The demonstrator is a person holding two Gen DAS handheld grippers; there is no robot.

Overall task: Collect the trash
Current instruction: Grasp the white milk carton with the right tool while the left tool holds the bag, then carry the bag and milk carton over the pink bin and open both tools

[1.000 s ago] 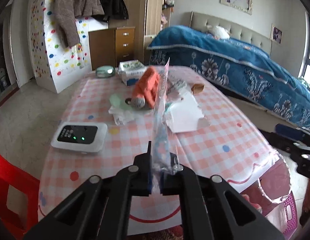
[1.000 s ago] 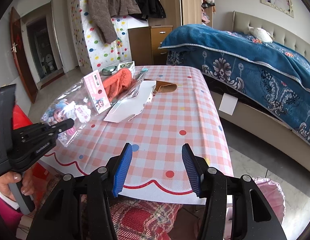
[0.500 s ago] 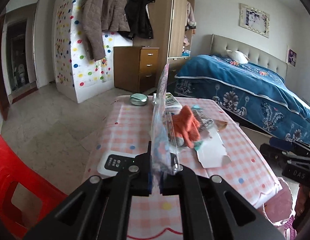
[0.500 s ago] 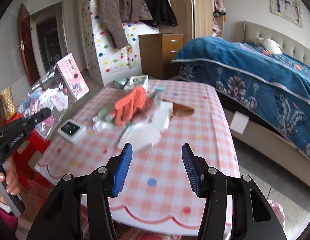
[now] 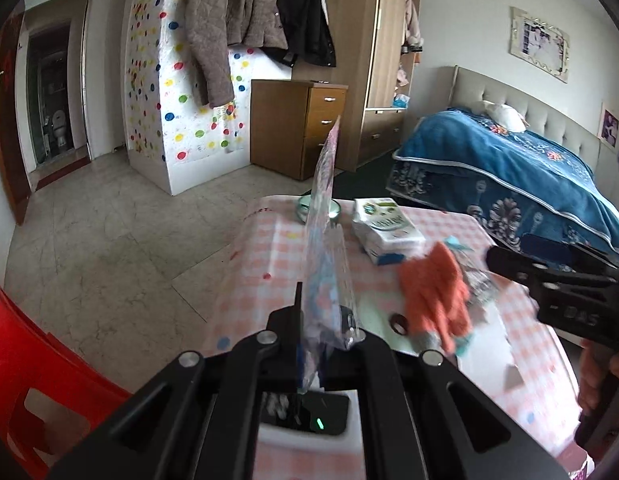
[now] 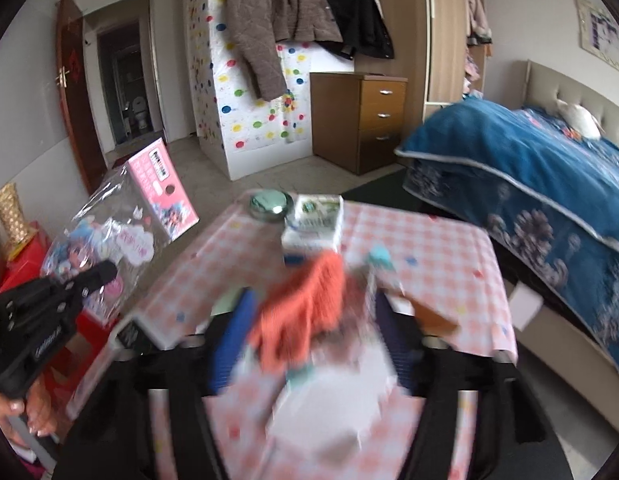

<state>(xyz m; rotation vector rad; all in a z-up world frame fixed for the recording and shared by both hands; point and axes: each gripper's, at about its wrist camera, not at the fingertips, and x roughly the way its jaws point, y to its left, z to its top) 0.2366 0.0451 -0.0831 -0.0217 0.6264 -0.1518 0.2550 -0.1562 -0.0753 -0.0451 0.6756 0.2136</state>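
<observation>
My left gripper (image 5: 323, 344) is shut on a clear plastic toy wrapper (image 5: 325, 240) that stands up from the jaws. In the right wrist view the wrapper (image 6: 121, 236) shows its pink card, held off the table's left side. My right gripper (image 6: 309, 344) is blurred and its jaws are opening. It hovers over an orange knitted glove (image 6: 305, 312) and white paper (image 6: 337, 392) on the pink checked table (image 6: 437, 248), with nothing pressed between the pads. The left wrist view shows the glove (image 5: 433, 292) with the right gripper (image 5: 505, 258) beside it.
A tissue pack (image 6: 315, 220) and a round green tin (image 6: 269, 202) sit at the table's far end. A white device with a green light (image 5: 309, 420) lies under my left gripper. A red chair (image 5: 29, 360) stands left, a blue bed (image 6: 529, 184) right.
Both grippers have swung along the table toward its far end. The right jaws stand wider and now hang over the orange glove pile. The left still holds the wrapper.
</observation>
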